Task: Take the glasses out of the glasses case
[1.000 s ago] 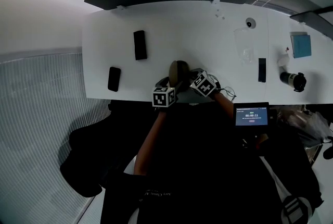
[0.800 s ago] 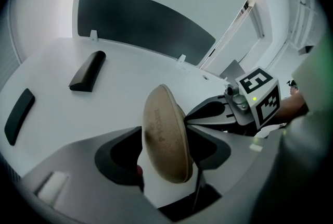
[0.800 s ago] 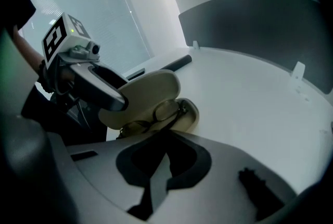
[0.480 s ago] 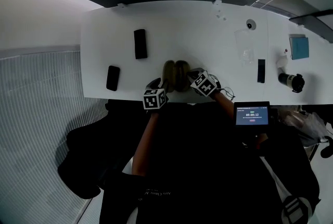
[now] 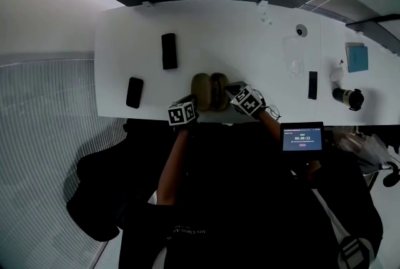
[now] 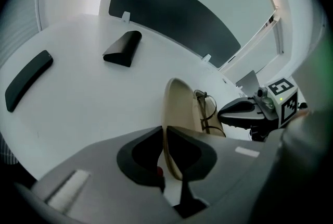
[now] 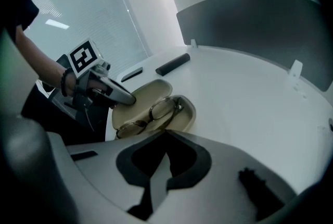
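Observation:
A tan glasses case [image 5: 209,91] lies open near the table's front edge, its lid [image 6: 179,113] spread out to the left. Thin-framed glasses [image 7: 156,113] rest in the right half, also visible as glasses [image 6: 207,111] in the left gripper view. My left gripper [image 5: 192,102] is at the lid's near end; its jaws are closing, and the lid's rim stands between the pads [image 6: 165,137]. My right gripper [image 5: 230,89] is shut at the near rim of the case's base [image 7: 165,133]. The left gripper's fingers [image 7: 122,97] lie on the lid.
Two black flat objects [image 5: 168,51] [image 5: 134,92] lie on the left of the white table [image 5: 250,42]. A black bar [image 5: 314,84], a dark cylinder [image 5: 350,97] and a blue box [image 5: 360,57] are at the right. A small screen [image 5: 302,137] sits below the table edge.
The case lid went from upright to lying flat on the left. My left gripper moved left and toward the front edge with it. The right gripper stayed put.

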`<state>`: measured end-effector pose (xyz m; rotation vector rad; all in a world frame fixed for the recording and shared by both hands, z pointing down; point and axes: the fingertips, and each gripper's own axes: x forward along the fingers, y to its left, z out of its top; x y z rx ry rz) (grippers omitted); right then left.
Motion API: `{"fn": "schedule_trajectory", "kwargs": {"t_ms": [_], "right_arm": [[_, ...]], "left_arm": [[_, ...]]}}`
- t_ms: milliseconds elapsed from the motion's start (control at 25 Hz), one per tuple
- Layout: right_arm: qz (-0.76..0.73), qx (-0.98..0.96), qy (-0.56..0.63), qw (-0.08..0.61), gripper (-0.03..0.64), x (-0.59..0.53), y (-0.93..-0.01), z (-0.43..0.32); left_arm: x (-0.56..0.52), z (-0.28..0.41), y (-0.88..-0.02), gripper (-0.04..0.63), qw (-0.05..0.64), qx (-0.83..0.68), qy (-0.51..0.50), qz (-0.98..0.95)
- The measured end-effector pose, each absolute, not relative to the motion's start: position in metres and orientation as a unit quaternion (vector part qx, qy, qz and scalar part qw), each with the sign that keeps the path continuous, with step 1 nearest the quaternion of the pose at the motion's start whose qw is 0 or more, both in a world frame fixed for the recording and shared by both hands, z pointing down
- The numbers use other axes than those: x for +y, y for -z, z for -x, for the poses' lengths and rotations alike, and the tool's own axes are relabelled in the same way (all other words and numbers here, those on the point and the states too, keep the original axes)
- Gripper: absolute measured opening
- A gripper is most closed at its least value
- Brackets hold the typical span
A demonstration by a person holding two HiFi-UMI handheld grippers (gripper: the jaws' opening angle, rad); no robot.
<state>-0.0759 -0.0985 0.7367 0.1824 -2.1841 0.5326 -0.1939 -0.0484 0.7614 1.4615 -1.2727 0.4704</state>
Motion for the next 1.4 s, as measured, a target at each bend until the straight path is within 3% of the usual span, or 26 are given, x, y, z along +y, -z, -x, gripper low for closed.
{"fn": "schedule_trajectory", "kwargs": {"t_ms": [720, 800, 880, 960, 1400], "right_arm": [[-0.097, -0.885, -0.254, 0.377, 0.009, -0.104, -0.699, 0.111], [-0.109, -0.878, -0.277, 0.375, 0.047, -0.107, -0.697, 0.114], [-0.114, -0.868, -0.298, 0.381, 0.112, -0.108, -0.696, 0.116], [-0.114, -0.857, -0.309, 0.396, 0.129, -0.105, -0.699, 0.121], [-0.174, -0.795, -0.336, 0.474, 0.13, -0.094, -0.734, 0.119]], "left_arm": [[-0.041, 0.18, -0.744, 0.064, 0.585, -0.536, -0.133, -0.594], [-0.042, 0.179, -0.742, 0.069, 0.587, -0.532, -0.12, -0.598], [-0.044, 0.178, -0.74, 0.075, 0.586, -0.528, -0.11, -0.605], [-0.045, 0.179, -0.736, 0.081, 0.585, -0.523, -0.1, -0.612], [-0.041, 0.171, -0.712, 0.115, 0.574, -0.467, -0.084, -0.668]]}}
